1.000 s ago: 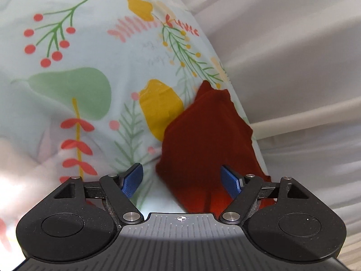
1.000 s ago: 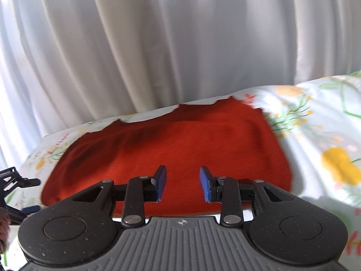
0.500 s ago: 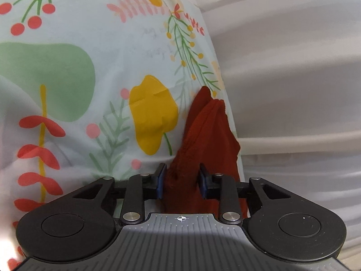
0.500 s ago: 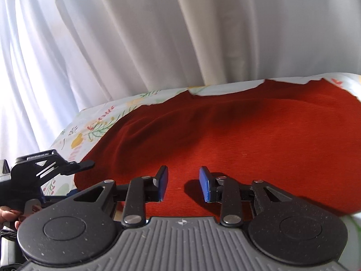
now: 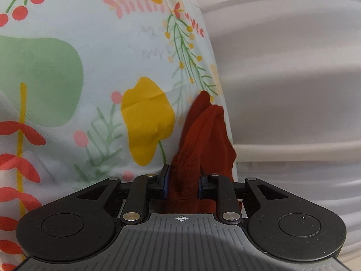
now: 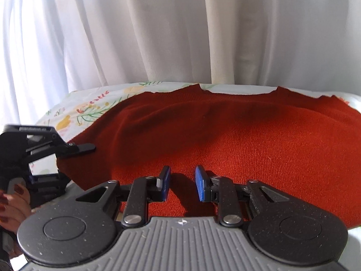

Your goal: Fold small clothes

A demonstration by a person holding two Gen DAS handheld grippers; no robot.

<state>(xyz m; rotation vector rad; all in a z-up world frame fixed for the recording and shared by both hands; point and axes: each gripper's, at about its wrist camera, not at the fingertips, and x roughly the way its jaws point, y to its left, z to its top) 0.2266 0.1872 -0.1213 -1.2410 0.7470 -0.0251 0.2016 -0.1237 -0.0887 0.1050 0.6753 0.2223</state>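
1. Here, a red knit garment point(image 6: 237, 140) is lying spread out flat on a flowery sheet point(image 5: 90, 67), right by the sheet's far edge.
2. It is looking soft and fuzzy, with tiny ribs in the knit and a wavy far edge.
3. The sheet is showing big yellow, green and red leaf shapes on pale cloth, and white curtains point(image 6: 180, 33) are hanging in folds behind it.
4. The left gripper point(image 5: 182, 184) is squeezing a bunched-up corner of the garment between its blue pads, closing tighter on it.
5. The right gripper point(image 6: 182, 186) is sitting over the flat cloth with its jaws closing, a small gap between them and nothing pinched yet.
6. A hand point(image 6: 12, 205) with dark red nails is holding the left gripper.
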